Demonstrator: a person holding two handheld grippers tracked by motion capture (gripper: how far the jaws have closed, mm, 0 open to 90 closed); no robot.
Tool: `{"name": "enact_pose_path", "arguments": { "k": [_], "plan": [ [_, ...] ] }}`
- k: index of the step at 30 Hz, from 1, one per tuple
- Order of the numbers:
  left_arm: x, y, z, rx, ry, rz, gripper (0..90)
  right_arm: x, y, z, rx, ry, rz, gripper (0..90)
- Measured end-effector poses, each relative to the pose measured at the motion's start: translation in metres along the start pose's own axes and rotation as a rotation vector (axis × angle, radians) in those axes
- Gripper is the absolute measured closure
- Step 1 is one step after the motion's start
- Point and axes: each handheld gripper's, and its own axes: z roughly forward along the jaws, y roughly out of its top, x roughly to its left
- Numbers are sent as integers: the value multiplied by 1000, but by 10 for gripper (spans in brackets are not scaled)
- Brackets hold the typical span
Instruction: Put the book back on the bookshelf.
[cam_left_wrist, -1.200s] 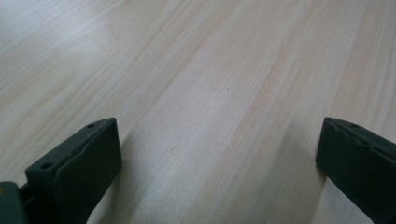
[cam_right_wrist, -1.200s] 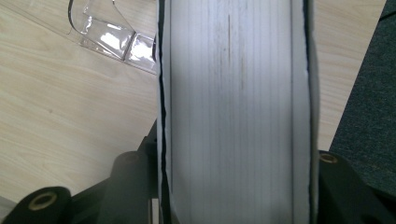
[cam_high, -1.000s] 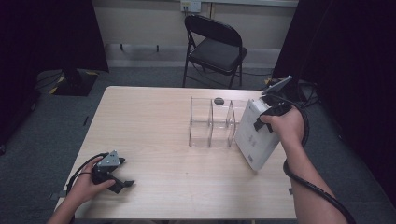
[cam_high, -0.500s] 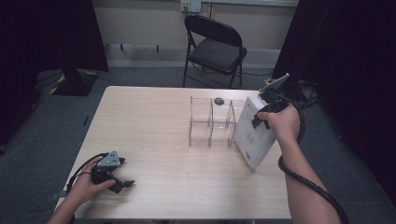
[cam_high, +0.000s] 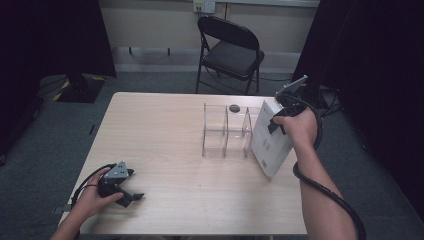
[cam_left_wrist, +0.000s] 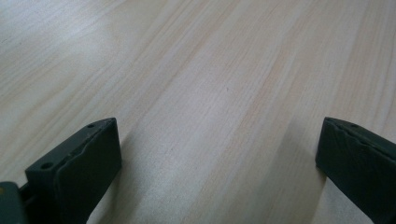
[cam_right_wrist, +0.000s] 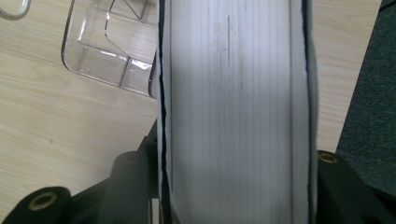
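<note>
Left claw (cam_high: 131, 196): rests low on the table (cam_high: 165, 130) near its front left corner, held in the person's left hand (cam_high: 95, 197); in the left gripper view the two black jaws stand wide apart with bare wood between them, gripping nothing.
Clear rack (cam_high: 227, 131): a see-through divider stand with upright panels, standing right of the table's middle; its slots look empty. In the right gripper view a corner of its base (cam_right_wrist: 105, 53) lies just beside the book's left cover.
Small dark round thing (cam_high: 234, 107): lies on the table just behind the rack; too small to say what it is.
Book (cam_high: 270, 137): a thick white book, tilted, its top leaning away to the right, its lower corner down at or just above the table close to the right edge, just beside the rack's right end. Whether the corner touches the wood cannot be told.
Right claw (cam_high: 280, 117): clamped on the book's upper part; in the right gripper view the page block (cam_right_wrist: 233, 107) sits between the two jaws, one pressed on each cover.
Right hand (cam_high: 297, 127): wrapped round the gripper handle, cable trailing down the forearm.
Step in hand: by my reading, carrying the book toward the rack to stand it in a slot.
Next move calls for: bringing the book upright, lining its lower edge up with a gap between the panels, then lowering it straight in; the thick book may fit the slot tightly, so alignment matters. The left claw could steady the rack if it slides.
</note>
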Motion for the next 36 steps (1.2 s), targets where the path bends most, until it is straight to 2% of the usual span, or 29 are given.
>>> {"name": "enact_pose_path", "arguments": {
  "k": [9,21,36],
  "plan": [
    [0,0,0,1,8,7,0,1,8,-2,-2,-7,6,521],
    [0,0,0,0,-2,-1,0,0,16,1,1,-8,33,521],
    [0,0,0,0,-1,0,0,1,25,5,9,-17,31,520]
  ]
}}
